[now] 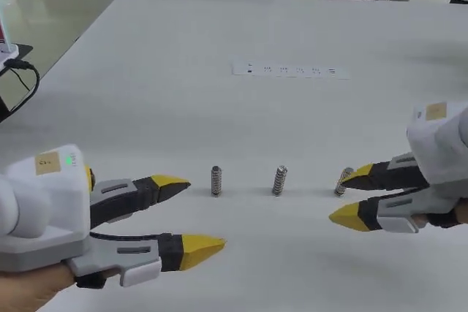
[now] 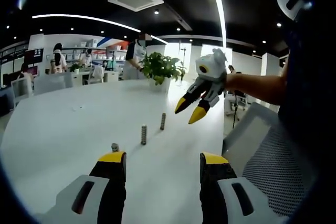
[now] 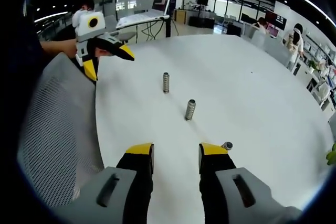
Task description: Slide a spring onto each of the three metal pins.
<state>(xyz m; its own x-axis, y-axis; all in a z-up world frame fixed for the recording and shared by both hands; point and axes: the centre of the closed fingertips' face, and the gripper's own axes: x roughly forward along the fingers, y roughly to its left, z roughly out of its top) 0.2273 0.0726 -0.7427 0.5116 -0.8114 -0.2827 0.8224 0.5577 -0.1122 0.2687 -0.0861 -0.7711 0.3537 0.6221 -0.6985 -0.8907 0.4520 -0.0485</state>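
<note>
We count three springs standing in a row on the table [image 1: 292,34]: the middle spring [image 1: 279,180] upright, the left spring [image 1: 216,180] to one side of it, the leaning spring [image 1: 344,181] to the other. We judge every pin already sleeved, so the next move is seating the leaning one straight. The right gripper [image 1: 342,195], jaws apart and empty, has one tip just beside it, the spring outside the gap. The left gripper [image 1: 206,212], also parted and empty, sits just beyond the left spring.
</note>
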